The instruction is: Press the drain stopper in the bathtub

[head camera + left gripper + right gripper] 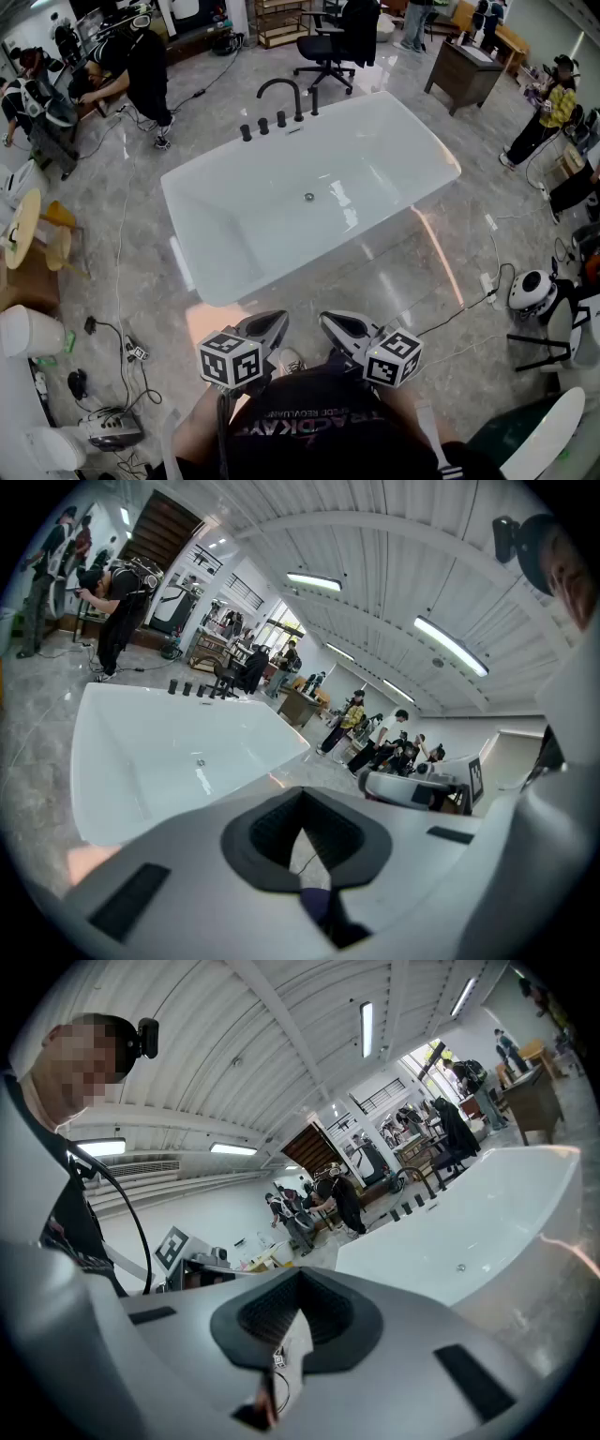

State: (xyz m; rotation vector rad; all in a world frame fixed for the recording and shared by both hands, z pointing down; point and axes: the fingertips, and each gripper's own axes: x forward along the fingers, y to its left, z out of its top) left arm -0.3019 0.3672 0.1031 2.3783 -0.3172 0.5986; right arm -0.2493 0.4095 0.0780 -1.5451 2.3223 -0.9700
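A white freestanding bathtub (375, 159) stands in the middle of the marble floor in the head view. Its small round drain stopper (308, 197) sits on the tub bottom, also visible as the drain stopper (200, 761) in the left gripper view and the drain stopper (460, 1267) in the right one. A black arched faucet (281, 94) with knobs lines the far rim. My left gripper (278, 320) and right gripper (329, 322) hang side by side near my chest, short of the tub's near rim. Both are shut and hold nothing.
Cables (120, 281) and a power strip (487, 281) trail over the floor on both sides of the tub. A white helmet-like device (532, 291) lies at the right. An office chair (328, 47), a brown cabinet (464, 70) and several people stand beyond the tub.
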